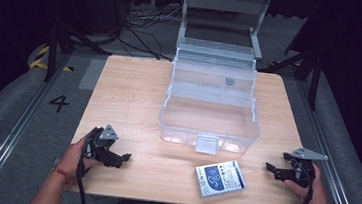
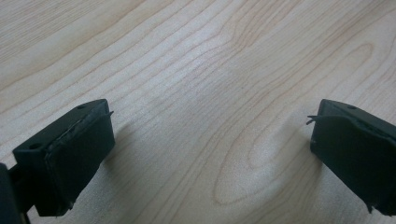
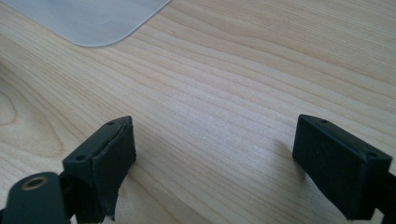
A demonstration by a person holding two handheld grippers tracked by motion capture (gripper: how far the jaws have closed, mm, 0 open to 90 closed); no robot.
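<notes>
High view, looking down on the wooden worktop (image 1: 134, 97). My left gripper (image 1: 124, 157) sits low at the near left edge, its fingers pointing inward across the wood. My right gripper (image 1: 269, 167) sits at the near right edge, pointing inward too. The two are well apart, one on each side.

Between them, closer to the right gripper, a small white and blue box (image 1: 220, 178) lies flat on the worktop, turned a little askew to the near edge. Neither gripper touches it.

Behind the box, a clear plastic case (image 1: 209, 130) stands in the middle of the worktop with its lid (image 1: 215, 67) thrown back and upright. Its front latch tab (image 1: 206, 144) faces me, just beyond the box. A small dark round spot shows on the lid; cannot tell what it is.

Left gripper view: my two black fingers (image 2: 70, 154) stand wide, with bare wood grain between them. Nothing held.

Right gripper view: fingers (image 3: 105, 161) again wide, bare wood between them, nothing held. A pale rounded corner (image 3: 93, 21) of something flat shows at the top left, resting on the wood well ahead of the fingers; cannot tell which thing it belongs to.

Beyond the far edge of the worktop, cables trail on the grey floor (image 1: 141, 25).
</notes>
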